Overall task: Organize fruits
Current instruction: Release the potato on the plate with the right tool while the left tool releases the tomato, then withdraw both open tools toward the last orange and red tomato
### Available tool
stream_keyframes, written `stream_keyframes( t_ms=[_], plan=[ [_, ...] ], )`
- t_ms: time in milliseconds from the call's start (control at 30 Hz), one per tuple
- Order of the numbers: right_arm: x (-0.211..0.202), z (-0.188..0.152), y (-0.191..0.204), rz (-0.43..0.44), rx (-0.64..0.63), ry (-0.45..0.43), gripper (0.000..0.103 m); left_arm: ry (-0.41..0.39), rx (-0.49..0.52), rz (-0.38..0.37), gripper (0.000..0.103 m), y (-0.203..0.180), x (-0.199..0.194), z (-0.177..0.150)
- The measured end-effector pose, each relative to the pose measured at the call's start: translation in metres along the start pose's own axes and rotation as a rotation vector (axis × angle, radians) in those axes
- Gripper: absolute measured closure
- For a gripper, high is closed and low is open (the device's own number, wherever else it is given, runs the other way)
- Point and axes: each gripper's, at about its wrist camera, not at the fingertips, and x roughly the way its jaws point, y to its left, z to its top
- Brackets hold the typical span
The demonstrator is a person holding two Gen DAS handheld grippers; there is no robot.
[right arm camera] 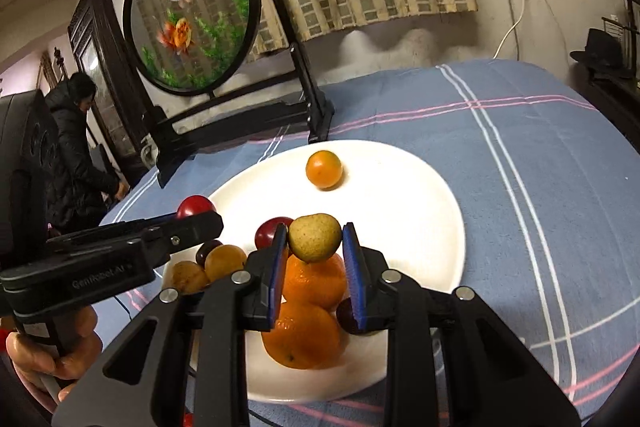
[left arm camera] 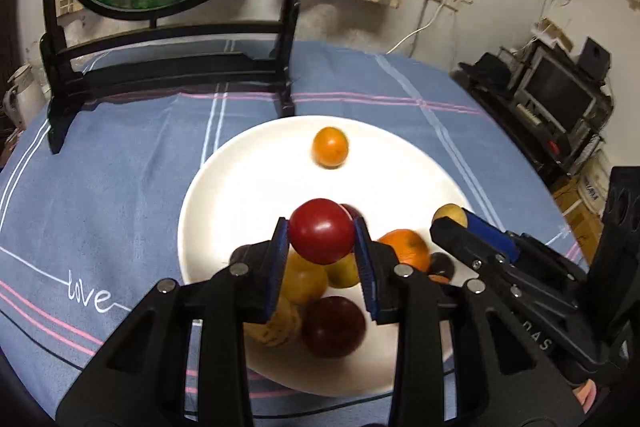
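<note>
Red and glossy, the red fruit point(left arm camera: 320, 231) is sitting between the 2 blue pads of the left gripper point(left arm camera: 321, 231), which is hovering over the near half of the white plate point(left arm camera: 224, 179); both pads are touching its sides, so the fingers are clamping it, though only lightly by the look of it. The right gripper point(right arm camera: 315, 237) is doing the same with a yellow-green fruit point(right arm camera: 315, 237), pinching it above 2 stacked oranges point(right arm camera: 308, 311). Both held fruits are roughly round, with no long axis to mind. The relation that matters for the coming move is depth: each fruit is hanging directly over the pile on the plate's near side, while the open white area is lying ahead of the fingers, toward the far rim, where 1 small orange point(left arm camera: 330, 147) is sitting alone. The left hand is nearer the yellow fruits point(left arm camera: 316, 277) and the dark red fruit point(left arm camera: 333, 326) below it; the right is nearer the oranges. Probably each fruit is being carried to its own group. The 2 grippers are working close beside each other, so crossing paths is the main risk. The fish-picture stand point(left arm camera: 168, 67) is standing on the blue cloth point(left arm camera: 120, 187) behind the plate, well clear.
</note>
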Motion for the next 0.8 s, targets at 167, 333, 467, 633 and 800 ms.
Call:
stream_keyframes(
  t_ms=[167, 333, 467, 633, 800],
  plan=[
    [-0.016, 0.0, 0.005, 0.001, -0.011, -0.04, 0.042, -0.066, -0.032, 0.078, 0.017, 0.007, -0.026, -0.007],
    [-0.041, -0.004, 0.015, 0.016, -0.026, -0.067, 0.041, -0.112, -0.029, 0.147, 0.006, 0.011, -0.065, -0.024],
    [-0.053, -0.021, 0.026, 0.028, -0.049, -0.038, 0.041, -0.126, -0.034, 0.21, 0.003, 0.016, -0.089, -0.049],
    [-0.067, -0.042, 0.039, 0.047, -0.082, 0.006, 0.041, -0.134, -0.066, 0.23, 0.002, 0.037, -0.106, -0.09],
    [-0.066, -0.064, 0.059, 0.001, -0.173, 0.124, 0.041, -0.1, -0.203, 0.231, 0.002, 0.067, -0.115, -0.106]
  ],
)
